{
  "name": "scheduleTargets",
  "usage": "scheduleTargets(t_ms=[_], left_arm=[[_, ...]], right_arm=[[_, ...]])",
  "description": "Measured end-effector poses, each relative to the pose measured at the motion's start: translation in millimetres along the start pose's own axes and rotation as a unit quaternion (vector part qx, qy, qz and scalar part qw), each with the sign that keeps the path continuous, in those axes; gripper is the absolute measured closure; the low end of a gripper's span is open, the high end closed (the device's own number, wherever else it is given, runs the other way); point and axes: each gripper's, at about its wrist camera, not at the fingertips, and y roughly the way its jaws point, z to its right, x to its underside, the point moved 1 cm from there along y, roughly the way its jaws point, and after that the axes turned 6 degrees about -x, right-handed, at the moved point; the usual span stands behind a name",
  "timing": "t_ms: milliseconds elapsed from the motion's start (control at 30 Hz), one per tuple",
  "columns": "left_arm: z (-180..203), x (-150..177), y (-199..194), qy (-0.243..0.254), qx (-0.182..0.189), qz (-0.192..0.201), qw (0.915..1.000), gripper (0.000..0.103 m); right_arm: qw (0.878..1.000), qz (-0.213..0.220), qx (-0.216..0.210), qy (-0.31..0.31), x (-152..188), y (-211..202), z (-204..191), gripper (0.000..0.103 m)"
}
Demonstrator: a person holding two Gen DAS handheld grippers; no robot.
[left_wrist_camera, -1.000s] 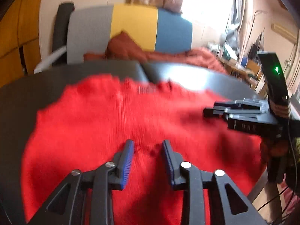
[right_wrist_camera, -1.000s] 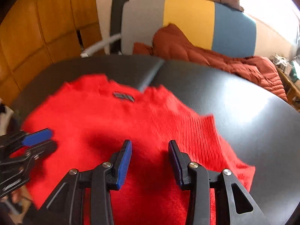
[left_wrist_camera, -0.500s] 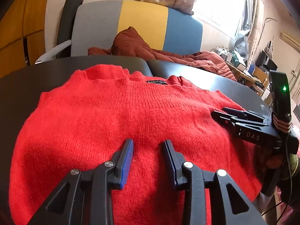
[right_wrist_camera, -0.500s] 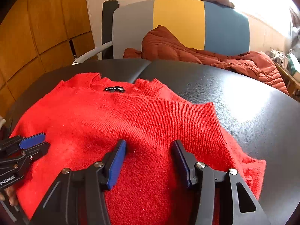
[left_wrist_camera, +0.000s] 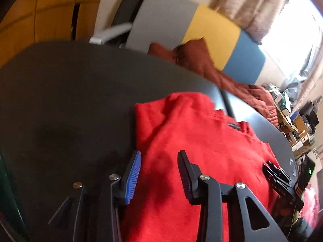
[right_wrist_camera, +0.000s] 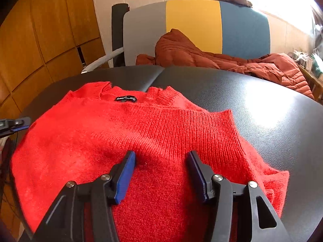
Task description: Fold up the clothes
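Observation:
A red knit sweater (right_wrist_camera: 141, 137) lies flat on the black table (right_wrist_camera: 272, 104), collar and black neck label (right_wrist_camera: 125, 98) at the far side. It also shows in the left wrist view (left_wrist_camera: 201, 161). My right gripper (right_wrist_camera: 160, 157) is open and empty, low over the sweater's near middle. My left gripper (left_wrist_camera: 159, 157) is open and empty, tilted, over the sweater's left edge, with its left finger over bare table. The left gripper's tip (right_wrist_camera: 16, 123) shows at the left edge of the right wrist view. The right gripper (left_wrist_camera: 276, 177) shows at the right of the left wrist view.
A grey, yellow and blue chair (right_wrist_camera: 193, 26) stands behind the table with a rust-brown quilted jacket (right_wrist_camera: 212, 58) on its seat. Wooden wall panels (right_wrist_camera: 40, 40) stand to the left. Cluttered shelves (left_wrist_camera: 294, 125) lie beyond the table's right edge.
My left gripper has swung left and tilted, from the sweater's middle to its left edge. My right gripper has opened wider and stayed over the near middle. The sweater has not moved.

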Motion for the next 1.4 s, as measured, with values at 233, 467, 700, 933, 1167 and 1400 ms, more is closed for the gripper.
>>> scheduleTargets(t_ms=[233,467,700,933,1167,1400], left_arm=[[-11.3,-4.8,32.1,-0.013,0.036,-0.051,0.9980,0.064],[-16.4,-10.0,50.7,-0.035,0.098,-0.060,0.9927,0.065],[-11.2,-4.5,46.4,-0.042,0.106,-0.035,0.9929,0.089],[-18.6,-13.3,33.7,-0.060,0.081,-0.017,0.9948,0.091],[-32.5,-26.9,6.5,-0.070,0.074,0.003,0.9948,0.091],[2.4,-31.1,-41.1,-0.059,0.139,0.022,0.9883,0.091]], right_arm=[[1.000,0.000,-0.011,0.006,0.0,0.8,3.4,0.046],[1.000,0.001,-0.024,0.014,0.2,0.9,5.2,0.045],[1.000,-0.001,-0.027,0.016,0.6,1.0,3.7,0.044],[0.999,-0.029,-0.043,0.014,-11.8,-4.0,-1.5,0.046],[0.992,-0.044,-0.105,-0.046,-9.9,-48.0,-11.2,0.056],[0.991,-0.081,-0.095,-0.055,22.2,-53.7,7.3,0.060]])
